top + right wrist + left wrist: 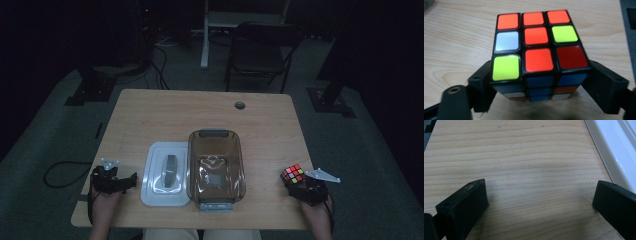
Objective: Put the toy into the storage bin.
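A scrambled Rubik's cube (pixel 293 174) (pixel 536 50) with black edges sits near the table's right front edge. Its top shows orange, yellow, white and red squares. My right gripper (pixel 300 183) (pixel 539 75) has a black jaw on each side of the cube's lower half, and both pads touch it. I cannot tell whether the cube rests on the wood or hangs just above it. My left gripper (pixel 130 181) (pixel 540 192) stands open over bare wood at the left front, with nothing between its jaws.
A clear brown-tinted tub (pixel 190 165) stands in the middle of the wooden table (pixel 200 110). Beside it on the left lies a white lid (pixel 155 197) (pixel 614 152), close to my left gripper. A cable hole (pixel 240 105) is at the back. A chair (pixel 260 50) stands beyond the table.
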Motion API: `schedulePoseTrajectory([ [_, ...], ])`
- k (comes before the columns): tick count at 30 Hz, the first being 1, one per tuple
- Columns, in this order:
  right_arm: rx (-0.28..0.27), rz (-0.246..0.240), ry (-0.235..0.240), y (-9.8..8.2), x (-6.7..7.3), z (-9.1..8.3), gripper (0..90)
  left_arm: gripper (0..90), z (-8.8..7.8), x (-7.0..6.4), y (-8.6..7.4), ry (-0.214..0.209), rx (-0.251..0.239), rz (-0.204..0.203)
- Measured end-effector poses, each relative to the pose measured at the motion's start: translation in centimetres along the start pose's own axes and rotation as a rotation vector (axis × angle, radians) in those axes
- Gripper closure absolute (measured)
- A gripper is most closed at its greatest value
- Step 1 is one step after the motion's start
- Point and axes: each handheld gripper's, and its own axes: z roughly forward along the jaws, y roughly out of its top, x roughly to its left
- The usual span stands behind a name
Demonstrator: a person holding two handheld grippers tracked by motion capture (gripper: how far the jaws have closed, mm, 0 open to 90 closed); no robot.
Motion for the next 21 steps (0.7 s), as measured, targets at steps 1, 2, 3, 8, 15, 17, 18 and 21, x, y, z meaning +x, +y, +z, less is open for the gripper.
schedulePoseTrajectory([
  [1, 0.004, 0.001, -0.001, -0.04, 0.01, 0.0, 19.3, 0.5, 0.0, 0.0, 0.0, 0.0, 0.0, 0.0],
  [2, 0.006, 0.005, 0.001, -0.06, 0.01, 0.02, 20.2, 0.5, 0.0, 0.0, 0.0, 0.0, 0.0, 0.0],
  [3, 0.016, -0.001, -0.002, -0.04, 0.05, 0.16, 21.2, 0.5, 0.0, 0.0, 0.0, 0.0, 0.0, 0.0],
  [8, 0.032, -0.014, 0.005, 0.01, 0.21, 0.38, 28.5, 0.5, 0.0, 0.0, 0.0, 0.0, 0.001, 0.001],
  [15, 0.044, -0.021, 0.022, 0.03, 0.17, 0.45, 33.8, 0.5, 0.0, 0.01, 0.0, 0.0, 0.0, 0.001],
  [17, 0.046, -0.023, 0.021, 0.04, 0.19, 0.44, 33.8, 0.5, 0.0, 0.01, 0.0, 0.0, 0.0, 0.001],
  [18, 0.046, -0.023, 0.021, 0.04, 0.19, 0.44, 33.8, 0.5, 0.0, 0.01, 0.0, 0.0, 0.0, 0.001],
  [21, 0.049, -0.028, 0.014, 0.09, 0.21, 0.35, 33.9, 0.5, 0.01, 0.0, 0.0, 0.0, 0.0, 0.0],
])
